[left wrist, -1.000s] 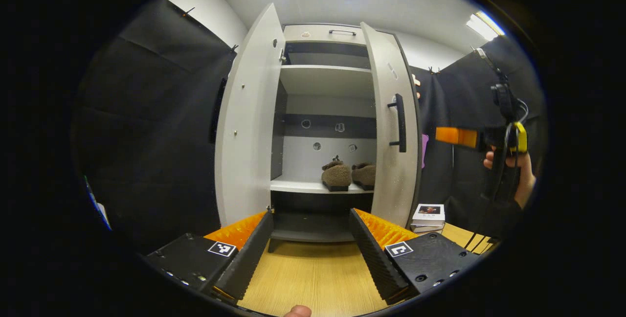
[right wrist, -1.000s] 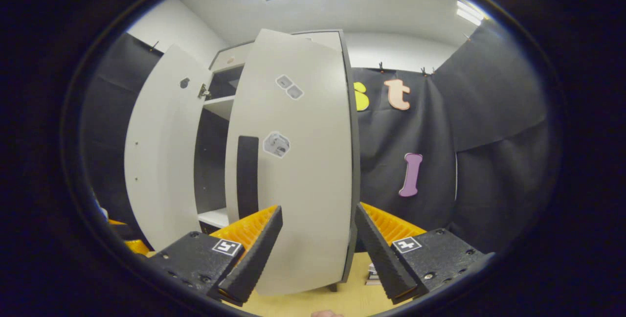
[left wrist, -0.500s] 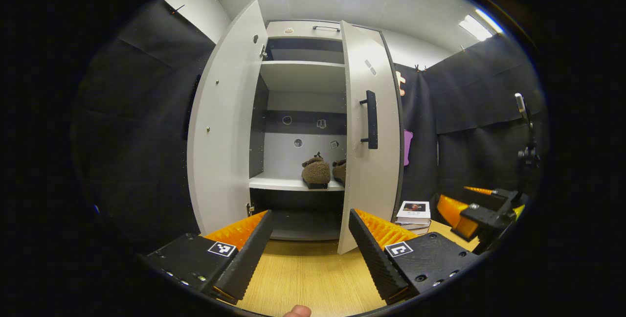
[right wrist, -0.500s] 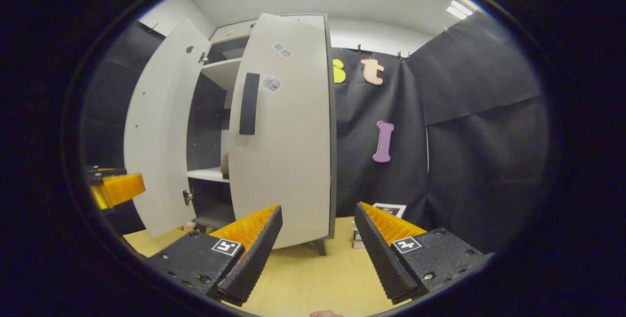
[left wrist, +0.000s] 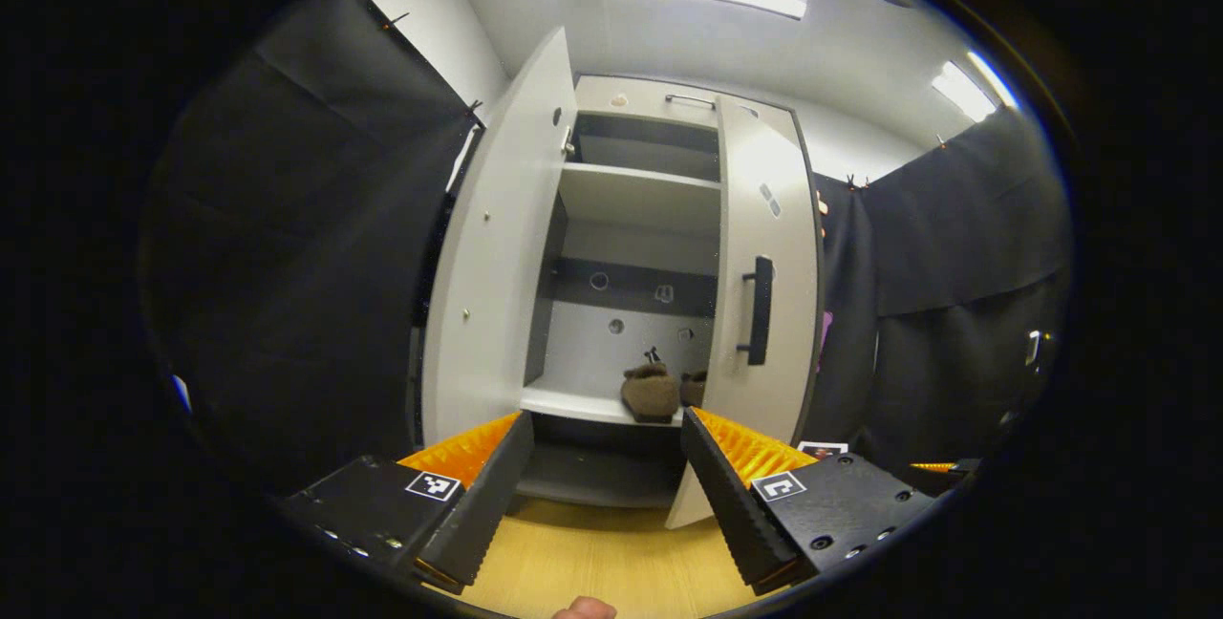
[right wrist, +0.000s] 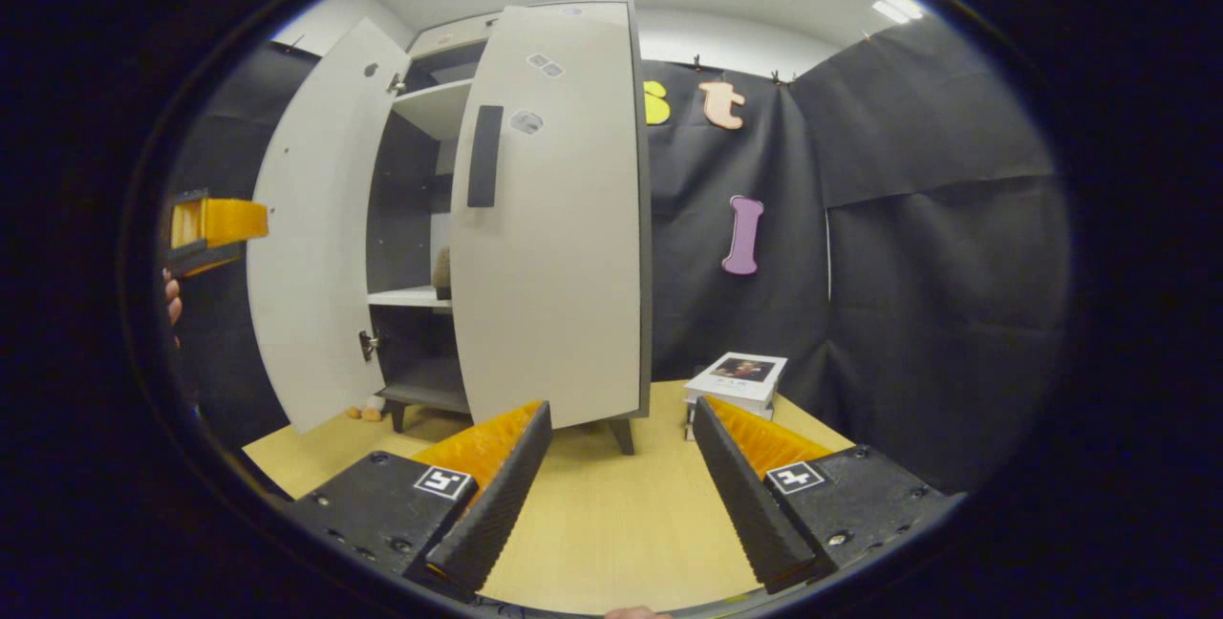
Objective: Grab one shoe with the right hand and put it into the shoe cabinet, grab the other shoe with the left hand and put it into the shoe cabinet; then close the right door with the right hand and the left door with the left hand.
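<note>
My left tongs [left wrist: 602,480] stand wide apart with nothing between them, held above the wooden worktop [left wrist: 592,566] and aimed at the shoe cabinet [left wrist: 650,103]. My right tongs [right wrist: 621,471] are spread just as wide and hold nothing, over the same worktop [right wrist: 611,514], well back from the cabinet [right wrist: 449,27].

In the left gripper view, both shoes sit on the lower shelf [left wrist: 573,404] inside the cabinet: one brown fuzzy shoe [left wrist: 650,393] in plain sight, the other shoe [left wrist: 695,388] just beside it and partly hidden by the edge of the right door [left wrist: 769,266]. That door is swung most of the way in, its dark handle [left wrist: 760,310] facing me, though a gap is left. The left door [left wrist: 497,256] stands wide open.

In the right gripper view, the right door [right wrist: 554,218] covers most of the opening and the left door [right wrist: 315,237] hangs out wide. My left tongs [right wrist: 205,229] appear at the far left, beside that open door. A stack of books [right wrist: 740,378] lies on the worktop, right of the cabinet's foot.
</note>
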The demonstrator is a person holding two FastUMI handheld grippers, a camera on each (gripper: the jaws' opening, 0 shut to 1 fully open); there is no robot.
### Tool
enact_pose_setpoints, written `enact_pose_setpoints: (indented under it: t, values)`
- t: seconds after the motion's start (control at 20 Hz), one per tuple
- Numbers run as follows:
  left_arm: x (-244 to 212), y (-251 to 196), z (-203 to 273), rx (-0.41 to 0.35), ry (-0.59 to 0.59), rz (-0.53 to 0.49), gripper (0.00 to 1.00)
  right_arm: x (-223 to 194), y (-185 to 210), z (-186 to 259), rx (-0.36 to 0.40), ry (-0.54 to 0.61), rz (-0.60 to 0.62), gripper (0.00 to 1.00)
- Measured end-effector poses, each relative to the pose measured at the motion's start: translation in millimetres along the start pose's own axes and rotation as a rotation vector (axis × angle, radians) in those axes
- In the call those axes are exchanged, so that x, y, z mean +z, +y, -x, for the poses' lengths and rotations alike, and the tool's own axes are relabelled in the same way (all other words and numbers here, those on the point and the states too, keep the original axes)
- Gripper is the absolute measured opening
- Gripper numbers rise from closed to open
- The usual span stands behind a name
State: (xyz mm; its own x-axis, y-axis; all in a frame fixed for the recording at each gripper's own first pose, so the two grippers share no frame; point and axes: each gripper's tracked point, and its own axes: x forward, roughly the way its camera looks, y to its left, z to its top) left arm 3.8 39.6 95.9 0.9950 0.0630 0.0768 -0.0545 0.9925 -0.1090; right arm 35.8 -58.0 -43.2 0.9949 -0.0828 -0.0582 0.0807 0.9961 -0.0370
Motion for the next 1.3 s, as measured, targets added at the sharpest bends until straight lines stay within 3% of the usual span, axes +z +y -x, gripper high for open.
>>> enact_pose_setpoints:
  t: [0.05,0.25,0.3,0.4,0.6,0.65,0.75,0.9,1.1,1.2,1.25,1.3]
  values:
    - [20.7,14.2,-1.8,0.018,-0.034,0.014,0.99,1.3,2.8,-0.8,0.011,0.004,0.0,0.98]
    - [81.9,88.4,-14.5,0.09,-0.17,0.077,0.95,2.0,13.8,-7.0,0.041,0.013,-0.019,0.98]
    - [86.1,114.8,-20.5,0.133,-0.182,0.063,0.99,1.8,16.5,-7.0,0.047,0.014,-0.024,0.98]
    - [85.3,163.9,-35.5,0.216,-0.172,0.045,0.95,1.8,23.0,-7.8,0.064,0.019,-0.029,0.97]
    - [76.3,224.6,-75.3,0.302,-0.136,0.125,0.95,8.7,22.1,-5.2,0.064,-0.005,-0.009,0.97]
    - [68.2,231.8,-83.9,0.319,-0.121,0.148,0.99,8.0,23.1,-5.9,0.063,-0.002,-0.009,0.98]
    - [55.0,245.4,-99.4,0.335,-0.095,0.185,0.95,6.7,21.1,-5.9,0.056,0.003,-0.017,0.98]
    - [46.4,245.8,-114.0,0.347,-0.072,0.149,0.95,5.6,15.1,-7.0,0.037,0.011,-0.027,0.98]
    - [42.1,238.8,-106.3,0.297,-0.08,0.129,0.91,1.7,6.5,-9.8,0.008,0.025,-0.036,0.97]
    - [37.6,243.7,-102.2,0.307,-0.086,0.121,0.99,-2.1,3.8,-10.2,0.002,0.033,-0.04,0.98]
    - [38.6,240.6,-106.4,0.304,-0.081,0.118,0.99,-2.7,4.5,-10.5,0.001,0.035,-0.039,0.93]
    - [37.1,240.7,-108.5,0.303,-0.072,0.109,0.95,-2.1,4.8,-10.9,0.005,0.033,-0.035,0.98]
